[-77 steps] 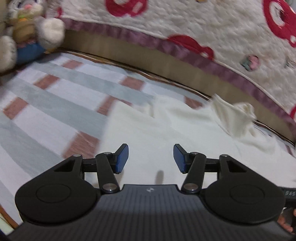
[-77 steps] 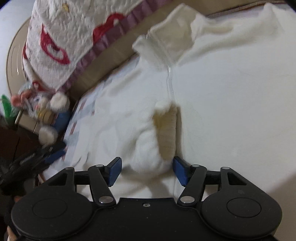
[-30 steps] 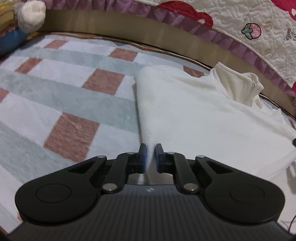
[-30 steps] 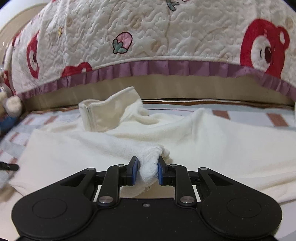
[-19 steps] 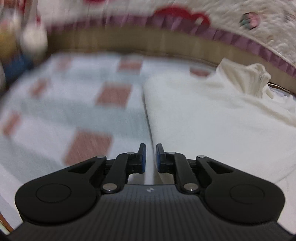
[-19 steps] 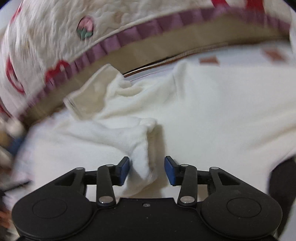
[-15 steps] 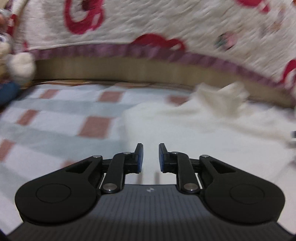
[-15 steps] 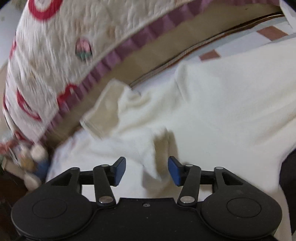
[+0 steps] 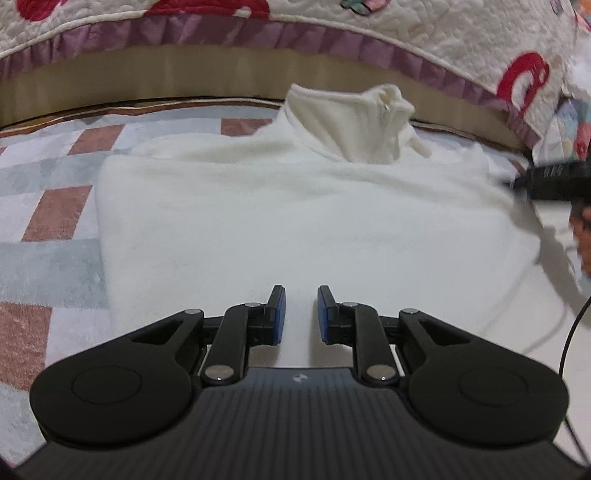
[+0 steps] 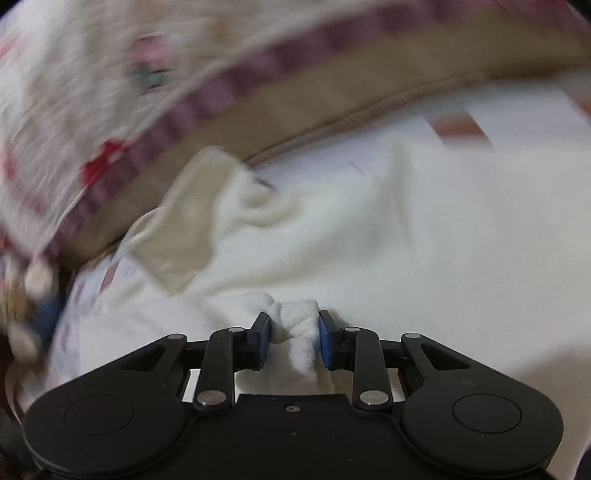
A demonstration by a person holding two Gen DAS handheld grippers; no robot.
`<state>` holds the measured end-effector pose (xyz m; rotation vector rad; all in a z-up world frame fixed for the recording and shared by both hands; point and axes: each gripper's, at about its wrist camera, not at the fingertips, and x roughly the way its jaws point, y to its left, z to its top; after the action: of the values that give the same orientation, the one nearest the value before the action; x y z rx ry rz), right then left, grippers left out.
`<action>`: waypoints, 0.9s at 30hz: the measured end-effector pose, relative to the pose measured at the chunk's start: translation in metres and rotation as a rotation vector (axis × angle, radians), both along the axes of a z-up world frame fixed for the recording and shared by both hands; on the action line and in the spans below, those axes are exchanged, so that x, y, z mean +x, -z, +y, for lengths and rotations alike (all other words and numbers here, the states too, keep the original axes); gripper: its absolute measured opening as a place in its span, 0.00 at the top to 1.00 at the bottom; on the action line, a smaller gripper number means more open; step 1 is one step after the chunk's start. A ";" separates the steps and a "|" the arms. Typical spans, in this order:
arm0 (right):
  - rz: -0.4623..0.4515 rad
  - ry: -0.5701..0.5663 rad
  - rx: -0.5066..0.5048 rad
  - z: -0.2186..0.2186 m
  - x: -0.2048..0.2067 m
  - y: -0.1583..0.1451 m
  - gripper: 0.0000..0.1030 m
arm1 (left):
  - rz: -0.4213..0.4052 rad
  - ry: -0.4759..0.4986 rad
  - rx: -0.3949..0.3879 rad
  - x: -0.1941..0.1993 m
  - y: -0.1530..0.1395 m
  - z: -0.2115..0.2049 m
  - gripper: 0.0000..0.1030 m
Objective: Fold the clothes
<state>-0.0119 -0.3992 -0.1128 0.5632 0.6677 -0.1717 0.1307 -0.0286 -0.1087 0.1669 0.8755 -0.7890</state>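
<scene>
A cream fleece pullover [image 9: 295,206] lies flat on a checked blanket [image 9: 55,206], its zip collar [image 9: 354,122] standing up at the far end. My left gripper [image 9: 300,314] hovers over the near part of the pullover, fingers a little apart with nothing between them. In the right wrist view, which is motion-blurred, my right gripper [image 10: 293,328] is shut on a bunched fold of the fleece [image 10: 295,317], with the collar [image 10: 192,221] to the upper left. From the left wrist view the right gripper [image 9: 546,181] shows as a dark blur at the pullover's right edge.
A quilted bedspread [image 9: 406,22] with red figures and purple trim hangs behind, above a tan band [image 9: 184,70]. A thin black cable [image 9: 569,339] runs down the right. A blurred plush toy [image 10: 33,295] sits far left in the right wrist view.
The left gripper let go of the pullover's side edge, opened slightly and swung to face the collar. The right gripper released its fold, opened, then shut again on bunched fleece.
</scene>
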 end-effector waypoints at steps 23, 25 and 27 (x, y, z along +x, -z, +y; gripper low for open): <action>0.112 0.074 -0.321 0.009 0.006 0.000 0.55 | -0.002 -0.014 -0.087 0.002 -0.009 0.010 0.77; 0.075 0.141 -0.306 0.007 -0.001 -0.008 0.53 | -0.010 -0.018 -0.108 0.002 -0.012 0.011 0.72; 0.019 0.145 -0.261 0.006 -0.007 -0.017 0.53 | -0.015 -0.025 -0.133 0.002 -0.015 0.014 0.68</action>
<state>-0.0193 -0.3927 -0.0958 0.3591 0.6111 -0.3939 0.1331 -0.0148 -0.0937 0.0444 0.8071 -0.8188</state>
